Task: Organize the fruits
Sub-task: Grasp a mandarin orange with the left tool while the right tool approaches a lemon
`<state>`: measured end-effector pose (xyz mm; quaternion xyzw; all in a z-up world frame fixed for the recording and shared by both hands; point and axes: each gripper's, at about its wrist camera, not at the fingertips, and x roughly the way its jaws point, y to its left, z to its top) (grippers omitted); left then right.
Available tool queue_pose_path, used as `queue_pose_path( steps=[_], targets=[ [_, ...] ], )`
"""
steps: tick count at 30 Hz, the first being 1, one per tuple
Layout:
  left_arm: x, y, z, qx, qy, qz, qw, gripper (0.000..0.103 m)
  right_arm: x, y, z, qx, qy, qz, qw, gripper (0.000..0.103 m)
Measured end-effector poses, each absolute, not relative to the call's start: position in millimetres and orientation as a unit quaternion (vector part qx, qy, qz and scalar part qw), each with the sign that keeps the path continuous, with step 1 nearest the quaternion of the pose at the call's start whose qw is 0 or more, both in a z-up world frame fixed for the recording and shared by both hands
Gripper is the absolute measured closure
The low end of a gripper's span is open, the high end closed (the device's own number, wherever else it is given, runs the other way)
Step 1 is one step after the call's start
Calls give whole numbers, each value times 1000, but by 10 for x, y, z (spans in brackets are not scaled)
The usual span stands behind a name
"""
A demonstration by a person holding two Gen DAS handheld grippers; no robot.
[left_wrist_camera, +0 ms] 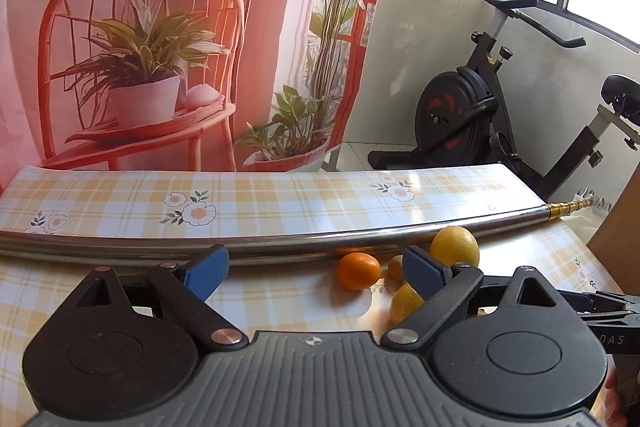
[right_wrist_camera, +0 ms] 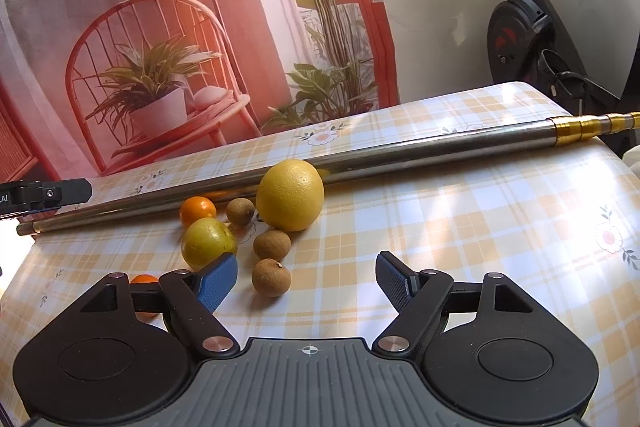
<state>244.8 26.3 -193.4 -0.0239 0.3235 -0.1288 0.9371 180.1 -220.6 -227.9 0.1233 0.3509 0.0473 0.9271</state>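
The fruits sit in a little bunch on the tabletop (right_wrist_camera: 460, 227), which has a yellow checked cloth with flowers on it. A long metal pole (right_wrist_camera: 360, 157) lies across the tabletop just behind them.

In the right wrist view, the big yellow fruit (right_wrist_camera: 290, 194) is the one closest to the pole and looks like it touches it. A small orange (right_wrist_camera: 197, 211) sits to its left, also right by the pole. A yellow-green fruit (right_wrist_camera: 208, 242) is in front of the orange. Three small brown round fruits are there too: one (right_wrist_camera: 240, 211) between the orange and the big yellow fruit, one (right_wrist_camera: 272, 245) in front of the big yellow fruit, and one (right_wrist_camera: 271, 276) nearest the camera. Another orange (right_wrist_camera: 144, 279) peeks out from behind the left finger.

The right gripper (right_wrist_camera: 307, 281) is low over the tabletop, just in front of the bunch. Its fingers are spread wide apart and hold nothing.

The left gripper (left_wrist_camera: 316, 273) has its fingers spread wide too, and they are empty. The fruits are in front of it and a bit to the right.

A printed curtain (right_wrist_camera: 180, 27) hangs behind the tabletop. An exercise bike (left_wrist_camera: 472, 107) stands by the wall.
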Motion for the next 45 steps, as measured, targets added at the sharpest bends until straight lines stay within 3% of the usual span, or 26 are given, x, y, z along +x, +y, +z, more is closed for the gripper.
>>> queue_pose_path(
  steps=[16,21,31,35,41,45],
  targets=[
    [2900,-23,-2133,72,382,-113,914,6,1701,-2362,-2349,180,339,21,923,26],
    [2981,-120,-2231,101,389,-120,908,11,1709,-2369,-2348,179,337,18,924,26],
    [3106,-135,-2385,51,406,-177,895,24,1727,-2401,-2382,187,337,18,922,26],
    [3189,-96,-2456,9,426,-180,887,47,1730,-2397,-2390,186,338,21,922,26],
    [3254,-158,-2496,3,426,-182,886,56,1739,-2409,-2413,190,341,19,920,26],
    [3273,-234,-2536,9,440,-194,877,57,1744,-2409,-2431,189,344,21,919,26]
  ],
)
